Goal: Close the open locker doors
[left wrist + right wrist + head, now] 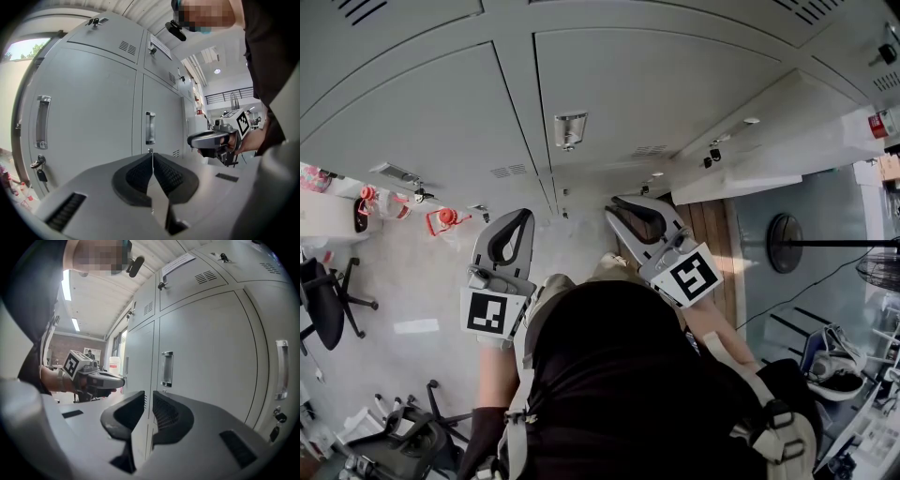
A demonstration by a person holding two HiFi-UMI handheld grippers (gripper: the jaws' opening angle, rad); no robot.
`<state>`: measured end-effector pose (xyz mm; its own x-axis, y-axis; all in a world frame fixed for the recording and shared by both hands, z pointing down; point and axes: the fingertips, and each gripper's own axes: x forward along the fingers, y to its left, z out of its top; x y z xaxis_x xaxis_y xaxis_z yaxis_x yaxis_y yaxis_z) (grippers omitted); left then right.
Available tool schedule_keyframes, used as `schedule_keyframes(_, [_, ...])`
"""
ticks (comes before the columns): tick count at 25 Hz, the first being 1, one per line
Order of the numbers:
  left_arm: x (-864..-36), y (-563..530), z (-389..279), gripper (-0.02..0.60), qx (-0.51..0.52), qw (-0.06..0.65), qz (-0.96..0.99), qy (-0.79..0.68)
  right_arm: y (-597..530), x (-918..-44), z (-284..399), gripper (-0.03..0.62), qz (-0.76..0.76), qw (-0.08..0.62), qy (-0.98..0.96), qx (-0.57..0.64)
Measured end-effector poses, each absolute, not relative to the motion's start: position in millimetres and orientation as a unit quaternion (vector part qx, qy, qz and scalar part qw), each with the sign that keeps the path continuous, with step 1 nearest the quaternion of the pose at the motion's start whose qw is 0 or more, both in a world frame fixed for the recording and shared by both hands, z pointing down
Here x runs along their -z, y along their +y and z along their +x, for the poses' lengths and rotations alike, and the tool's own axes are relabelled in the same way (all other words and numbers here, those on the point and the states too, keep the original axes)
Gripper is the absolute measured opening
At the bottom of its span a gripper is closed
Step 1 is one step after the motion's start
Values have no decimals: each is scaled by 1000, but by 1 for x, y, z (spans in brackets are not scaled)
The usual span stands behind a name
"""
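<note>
A row of grey lockers (609,84) fills the far side of the head view; the doors straight ahead are closed, one with a metal handle (570,128). At the right a pale door (769,150) stands swung out from the row. My left gripper (528,213) is held in the air short of the lockers, shut and empty; its tips meet in the left gripper view (152,154). My right gripper (611,211) hovers beside it, pointing at a closed door with a handle (167,369). Its jaws (148,393) are nearly together with a narrow gap and nothing between them.
Black office chairs (323,300) stand on the floor at the left, with red-and-white bottles (441,220) at the locker base. A fan stand (787,242) and cables lie at the right. Keys (40,173) hang from a lock on the leftmost door.
</note>
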<state>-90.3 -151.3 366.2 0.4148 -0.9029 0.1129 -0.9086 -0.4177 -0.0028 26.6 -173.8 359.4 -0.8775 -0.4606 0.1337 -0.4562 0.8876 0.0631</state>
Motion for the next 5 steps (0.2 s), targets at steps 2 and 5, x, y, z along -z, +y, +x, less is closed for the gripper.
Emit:
schedule_keyframes(2, [-367,-151,-90,11,-47,32,840,-539,-174,-360,27,66,236,73,-969,14])
schedule_keyframes(5, [-368,-151,-89,11,-44,37,840,-540,-174,-362,29,66,237,75,-969,11])
